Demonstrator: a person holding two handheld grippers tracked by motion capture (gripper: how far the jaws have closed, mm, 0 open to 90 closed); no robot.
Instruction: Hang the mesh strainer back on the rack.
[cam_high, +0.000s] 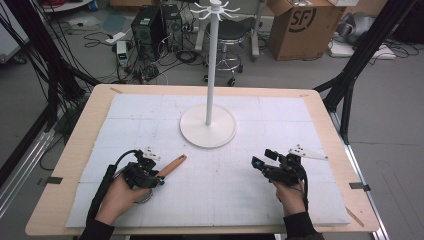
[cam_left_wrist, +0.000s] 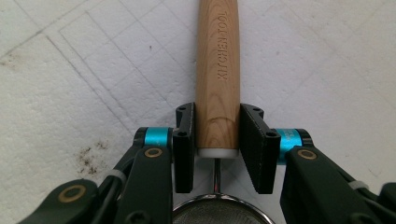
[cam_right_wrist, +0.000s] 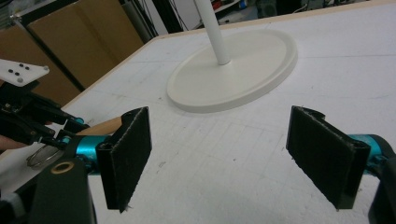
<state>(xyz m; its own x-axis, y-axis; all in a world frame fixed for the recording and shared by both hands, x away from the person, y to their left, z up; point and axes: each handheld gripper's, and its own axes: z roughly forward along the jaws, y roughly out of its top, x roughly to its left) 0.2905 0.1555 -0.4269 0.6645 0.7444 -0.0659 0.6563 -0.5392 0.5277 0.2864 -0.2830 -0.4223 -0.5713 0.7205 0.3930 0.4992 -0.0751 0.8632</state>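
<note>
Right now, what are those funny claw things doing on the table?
A person is holding a claw-like gripper in each hand at a white-covered table. The left gripper has pinched the wooden handle of a small kitchen strainer, whose metal mesh sits just behind the jaws. The handle lies low over the table. The right gripper is wide open with nothing in it, waiting off to the side. Between them, farther back, stands a tall white rack with hooks on top.

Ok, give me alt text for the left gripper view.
The left gripper is shut on a light wooden handle stamped KITCHEN TOOL, near its white end cap. A round metal mesh strainer head sits below, over the white gridded foam mat.
</note>
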